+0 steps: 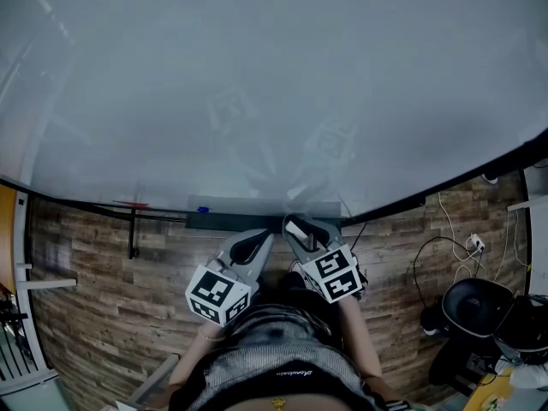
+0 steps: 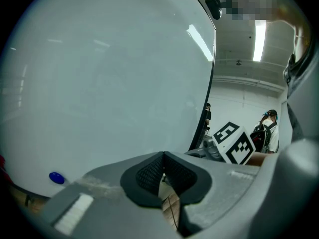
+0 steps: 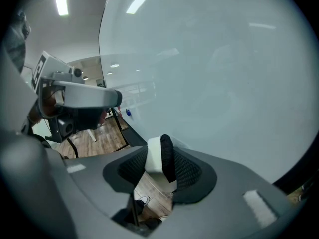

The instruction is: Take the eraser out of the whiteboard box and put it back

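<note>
Eraser (image 3: 155,157) sits clamped in the right gripper (image 3: 162,167), jaws partly spread around it; the left gripper (image 2: 163,172) is closed, empty.

I'm looking at a big pale whiteboard (image 1: 257,75) filling the upper view, its glossy face catching streaks of ceiling light. Below it, a wood-plank floor (image 1: 103,315) is spreading out in brown and grey boards. Black cables (image 1: 416,272) are trailing across the planks at the right, near a dark rounded object (image 1: 479,311). Overhead, a long strip light (image 2: 259,34) is glowing, and a white far wall (image 2: 239,111) is showing past the board's edge.
</note>
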`<act>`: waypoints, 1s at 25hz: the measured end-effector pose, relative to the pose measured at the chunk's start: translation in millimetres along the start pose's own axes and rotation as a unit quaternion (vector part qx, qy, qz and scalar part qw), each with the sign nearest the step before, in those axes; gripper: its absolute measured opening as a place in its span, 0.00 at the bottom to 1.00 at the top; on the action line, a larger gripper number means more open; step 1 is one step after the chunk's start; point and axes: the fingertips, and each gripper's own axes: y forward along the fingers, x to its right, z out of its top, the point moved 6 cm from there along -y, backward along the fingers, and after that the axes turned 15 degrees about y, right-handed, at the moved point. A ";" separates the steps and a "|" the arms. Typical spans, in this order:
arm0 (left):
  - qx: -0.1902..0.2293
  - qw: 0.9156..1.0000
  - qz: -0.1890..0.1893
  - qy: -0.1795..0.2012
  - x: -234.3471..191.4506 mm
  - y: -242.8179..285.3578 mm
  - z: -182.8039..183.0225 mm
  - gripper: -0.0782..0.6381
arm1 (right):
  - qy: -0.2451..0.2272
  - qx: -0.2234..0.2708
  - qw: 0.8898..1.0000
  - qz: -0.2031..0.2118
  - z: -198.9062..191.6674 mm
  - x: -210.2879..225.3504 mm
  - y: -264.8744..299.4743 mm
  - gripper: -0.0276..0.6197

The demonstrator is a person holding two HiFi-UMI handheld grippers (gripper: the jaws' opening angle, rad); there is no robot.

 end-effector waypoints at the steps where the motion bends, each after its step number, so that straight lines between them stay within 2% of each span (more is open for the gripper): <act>1: 0.000 1.000 0.000 0.000 -0.3 0.1 -0.7 0.11 | 0.000 0.001 1.000 0.000 -0.1 0.2 0.5 0.29; 12: -0.004 1.000 0.011 0.002 -6.2 -2.4 -3.2 0.11 | 0.001 0.007 1.000 0.003 -1.1 1.9 2.3 0.29; 25: -0.004 1.000 0.006 0.000 -1.9 -1.6 -3.9 0.11 | 0.003 0.016 1.000 0.001 -1.1 1.4 1.7 0.29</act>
